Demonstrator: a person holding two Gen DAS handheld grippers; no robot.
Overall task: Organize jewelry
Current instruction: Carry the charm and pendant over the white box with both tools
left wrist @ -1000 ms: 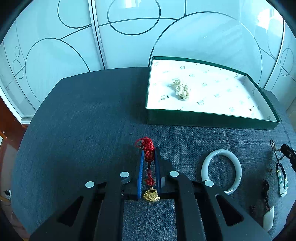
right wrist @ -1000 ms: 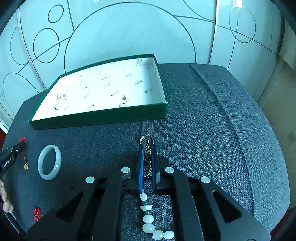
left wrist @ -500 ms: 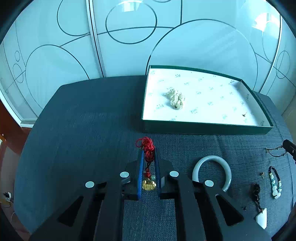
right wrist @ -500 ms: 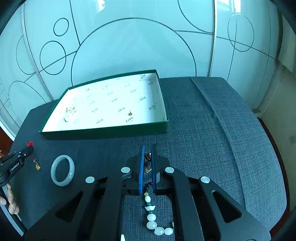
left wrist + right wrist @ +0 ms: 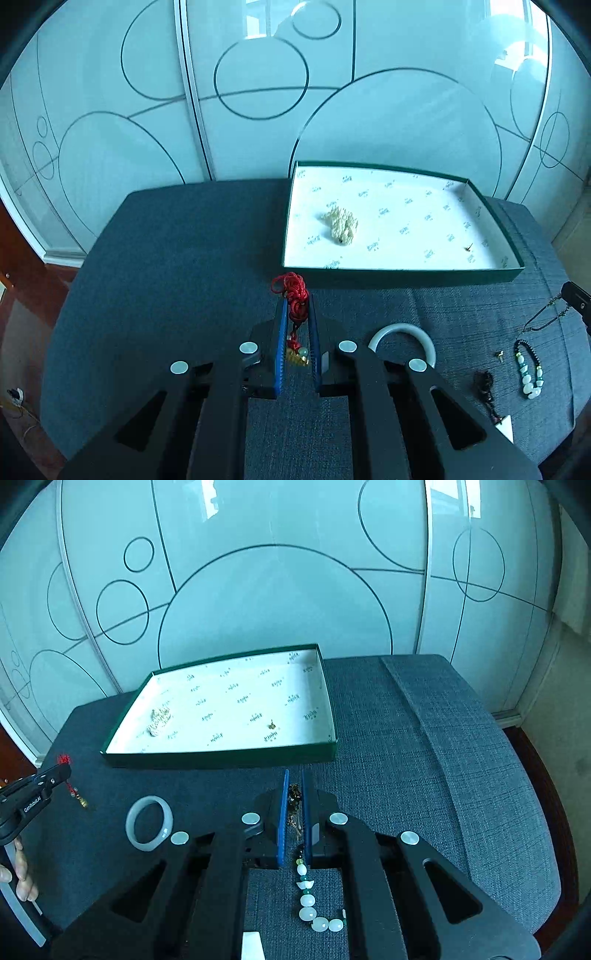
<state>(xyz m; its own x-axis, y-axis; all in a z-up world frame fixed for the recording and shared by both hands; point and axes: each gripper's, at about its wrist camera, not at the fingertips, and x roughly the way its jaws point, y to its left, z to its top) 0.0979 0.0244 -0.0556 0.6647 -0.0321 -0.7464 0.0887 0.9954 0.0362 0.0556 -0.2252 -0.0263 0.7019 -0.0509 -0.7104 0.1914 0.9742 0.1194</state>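
My left gripper [image 5: 296, 301] is shut on a red cord charm [image 5: 293, 291] with a gold pendant [image 5: 297, 358] hanging below, held above the dark cloth short of the green tray [image 5: 402, 275]. My right gripper [image 5: 293, 775] is shut on the chain of a bead necklace [image 5: 294, 801]; its white and green beads [image 5: 308, 904] hang down beneath. The tray [image 5: 221, 758] holds a pearl cluster [image 5: 341, 223] and a small earring [image 5: 272, 724]. The left gripper [image 5: 35, 794] shows at the left of the right wrist view.
A pale jade bangle [image 5: 404, 341] lies on the cloth right of my left gripper, also in the right wrist view [image 5: 149, 823]. A dark cord pendant [image 5: 491, 398] and a small stud [image 5: 499, 355] lie at the right. Frosted glass panels stand behind the table.
Both grippers have risen and pulled back from the tray, each lifting its piece. The bead necklace hangs higher off the cloth; the gold pendant swings under the left jaws.
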